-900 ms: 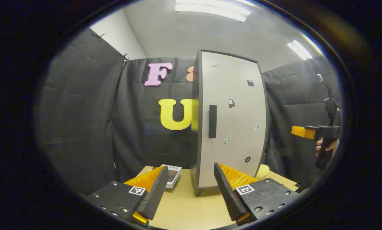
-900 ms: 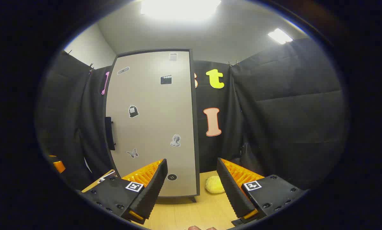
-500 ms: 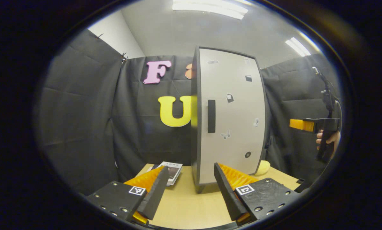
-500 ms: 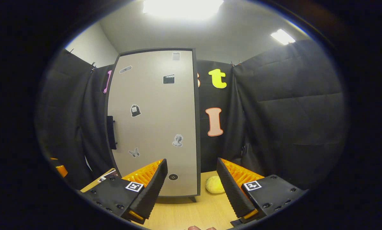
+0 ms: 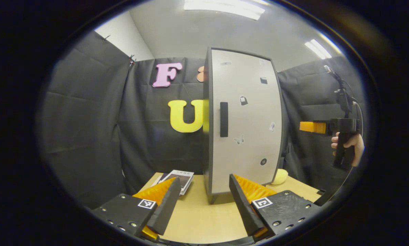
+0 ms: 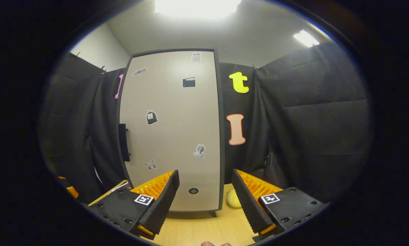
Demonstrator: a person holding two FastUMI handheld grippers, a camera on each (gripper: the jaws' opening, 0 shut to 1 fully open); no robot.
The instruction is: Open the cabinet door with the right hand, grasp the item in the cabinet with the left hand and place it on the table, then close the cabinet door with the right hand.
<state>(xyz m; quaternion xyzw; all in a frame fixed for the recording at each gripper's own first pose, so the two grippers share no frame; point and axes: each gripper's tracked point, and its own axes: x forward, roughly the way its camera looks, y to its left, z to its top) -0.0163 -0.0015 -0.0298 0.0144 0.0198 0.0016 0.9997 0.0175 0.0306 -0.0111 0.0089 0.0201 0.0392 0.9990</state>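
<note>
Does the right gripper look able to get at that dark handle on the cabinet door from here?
Probably yes: the right gripper is open, and nothing stands between it and the door handle, which sits off to its left on the shut cabinet door.

I count one cabinet (image 5: 242, 123) standing on the surface (image 5: 197, 218). It has one door (image 6: 172, 130), and the door has one dark handle (image 5: 224, 119). I count seven little stickers on the door. On the surface I see one booklet (image 5: 179, 177) near the far left corner and one yellow ball (image 5: 279, 176) by the far right edge, next to the cabinet. I hold two grippers: one left gripper (image 5: 202, 201) and one right gripper (image 6: 204, 201). I count two ceiling lights (image 5: 225, 5).
</note>
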